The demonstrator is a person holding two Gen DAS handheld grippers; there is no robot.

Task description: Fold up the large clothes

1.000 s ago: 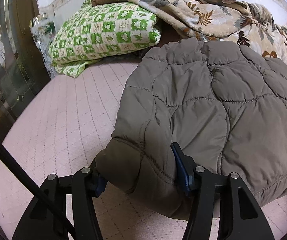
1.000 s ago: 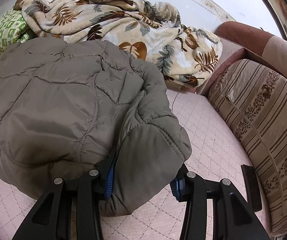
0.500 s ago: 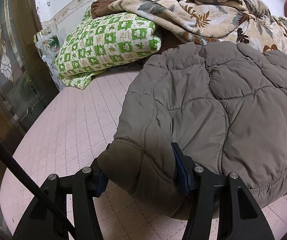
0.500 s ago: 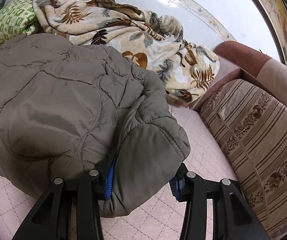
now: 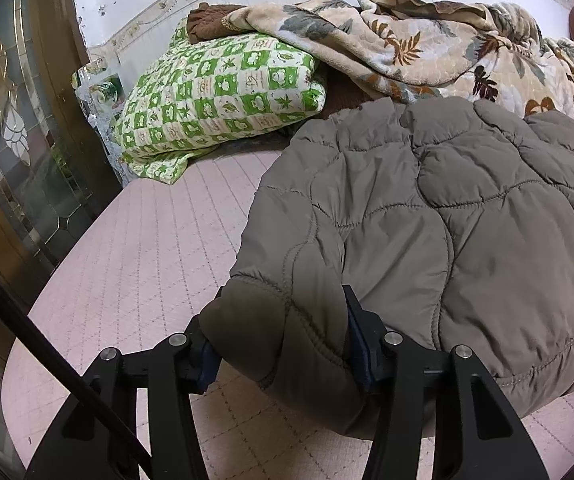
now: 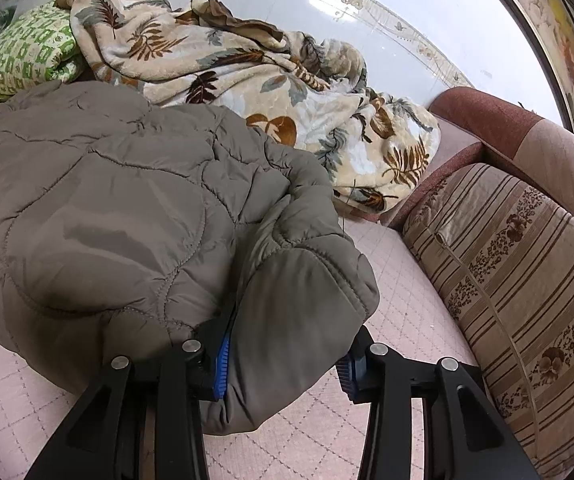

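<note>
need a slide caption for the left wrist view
Left tool closed on a corner of the quilted grey-brown jacket on the pink bedcover.

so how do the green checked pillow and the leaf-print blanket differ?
The green checked pillow is a plump, smooth block with a small green-and-white check; the leaf-print blanket is rumpled and sprawling, cream with big brown and grey leaves. The blanket overlaps the pillow's top. Both sit behind the jacket.

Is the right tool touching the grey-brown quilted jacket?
Touching. The right wrist view shows the right tool with both blue pads pressed into the grey-brown quilted jacket corner.
</note>
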